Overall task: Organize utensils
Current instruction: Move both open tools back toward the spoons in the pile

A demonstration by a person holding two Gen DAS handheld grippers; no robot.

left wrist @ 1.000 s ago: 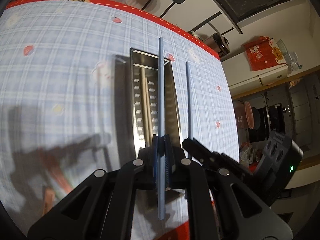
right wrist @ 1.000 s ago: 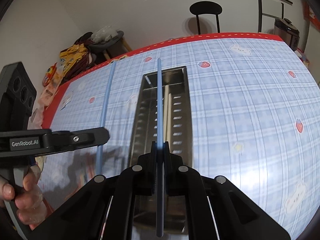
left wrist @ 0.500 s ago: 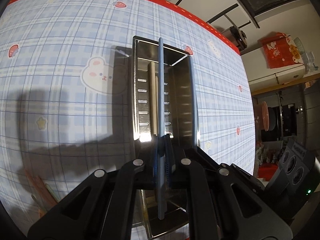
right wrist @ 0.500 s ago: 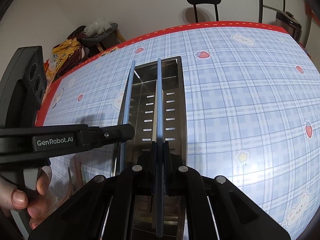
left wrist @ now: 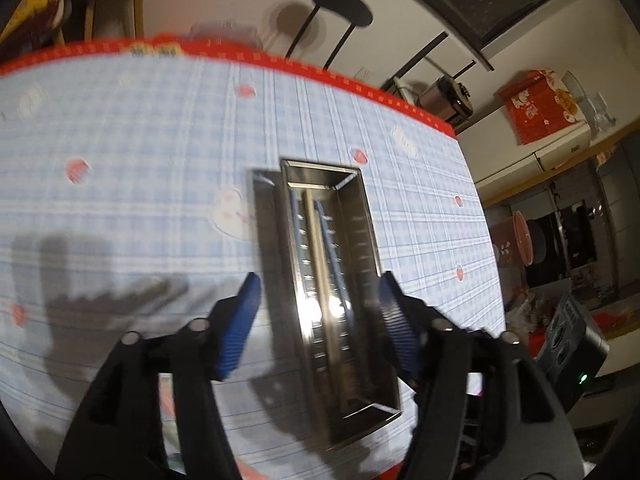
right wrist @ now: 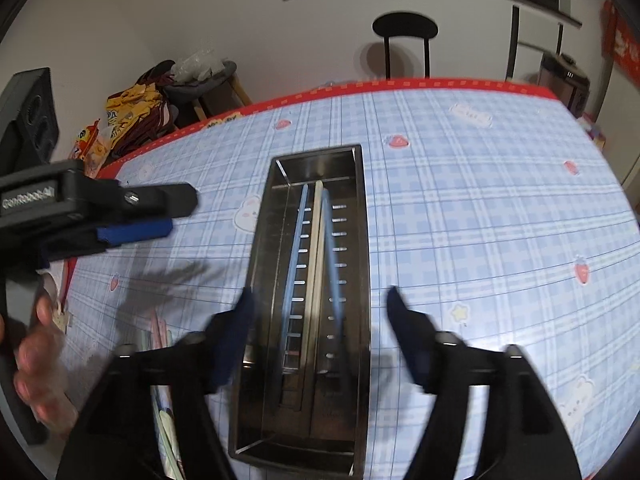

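A long steel slotted tray (left wrist: 370, 240) (right wrist: 362, 240) lies on the blue checked tablecloth. Inside it lie two blue chopsticks, one at the left (right wrist: 294, 248) (left wrist: 295, 220) and one at the right (right wrist: 333, 252) (left wrist: 332, 248), with a cream chopstick (right wrist: 316, 240) (left wrist: 313, 232) between them. My left gripper (left wrist: 319, 280) hovers over the tray's near half, its jaws opening with nothing gripped. My right gripper (right wrist: 321, 293) hovers over the same tray, its jaws also opening and empty. In the right wrist view the left gripper (right wrist: 180, 216) shows from the side at the left.
More utensils (right wrist: 160, 340) lie on the cloth near the front left edge. A person's hand (right wrist: 36, 360) holds the left gripper's handle. The red table border (right wrist: 400, 84) marks the far edge, with a black stool (right wrist: 404, 28) behind it.
Both grippers were shut on a blue chopstick over the tray. Both have opened wide and drawn back, and the two blue chopsticks now lie in the tray.
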